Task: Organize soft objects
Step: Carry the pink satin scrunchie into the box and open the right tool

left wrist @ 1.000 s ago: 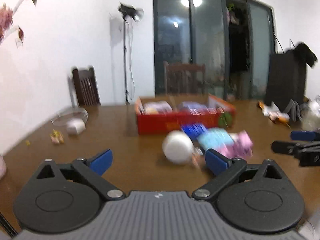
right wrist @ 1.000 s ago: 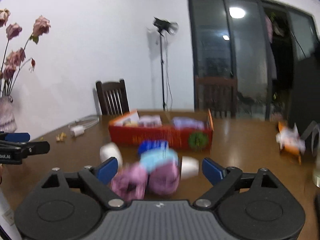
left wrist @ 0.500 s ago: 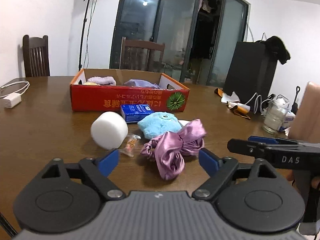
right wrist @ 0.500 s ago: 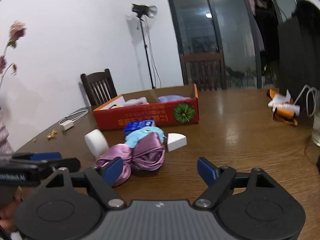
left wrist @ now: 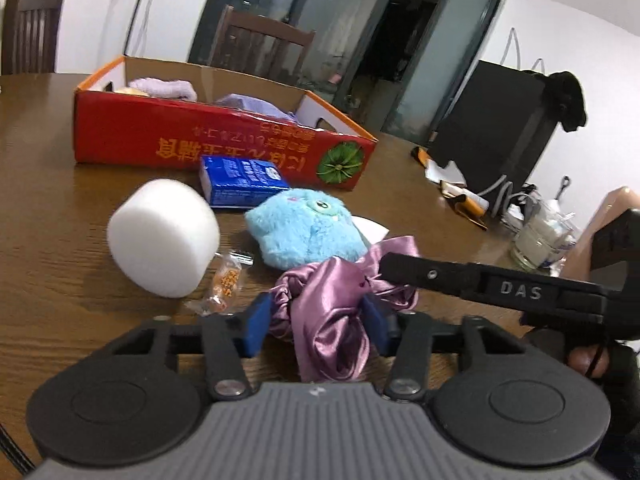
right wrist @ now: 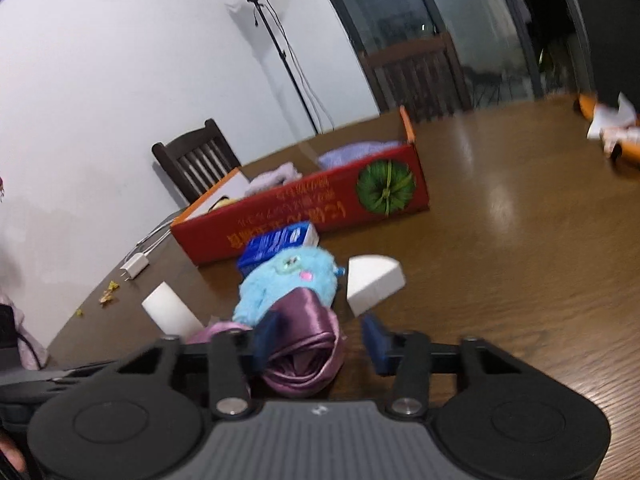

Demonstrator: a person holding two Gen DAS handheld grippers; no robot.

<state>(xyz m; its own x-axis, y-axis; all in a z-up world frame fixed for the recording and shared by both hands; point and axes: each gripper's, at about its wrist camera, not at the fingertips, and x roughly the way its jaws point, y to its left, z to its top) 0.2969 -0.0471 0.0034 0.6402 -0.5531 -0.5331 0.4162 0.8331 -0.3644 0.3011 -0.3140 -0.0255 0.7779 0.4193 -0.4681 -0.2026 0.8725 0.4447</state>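
A purple satin cloth (left wrist: 332,312) lies bunched on the wooden table in front of a blue plush toy (left wrist: 308,228). My left gripper (left wrist: 316,326) is closing, and both blue pads touch the cloth. My right gripper (right wrist: 320,340) is also closing around the other end of the cloth (right wrist: 308,344). Its left pad touches the satin, while a gap remains at its right pad. The right gripper's black finger (left wrist: 440,276) reaches over the cloth in the left wrist view. A red cardboard box (left wrist: 200,140) behind holds pale lilac cloths.
Near the plush are a white foam cylinder (left wrist: 164,236), a white foam wedge (right wrist: 372,280), a blue tissue pack (left wrist: 240,180) and a candy wrapper (left wrist: 226,280). A glass jar (left wrist: 540,240) stands at the right, a charger (right wrist: 136,268) at the left. Chairs ring the table.
Both grippers have moved forward and down onto the purple cloth from opposite sides. Their jaws have narrowed from wide open to close around it.
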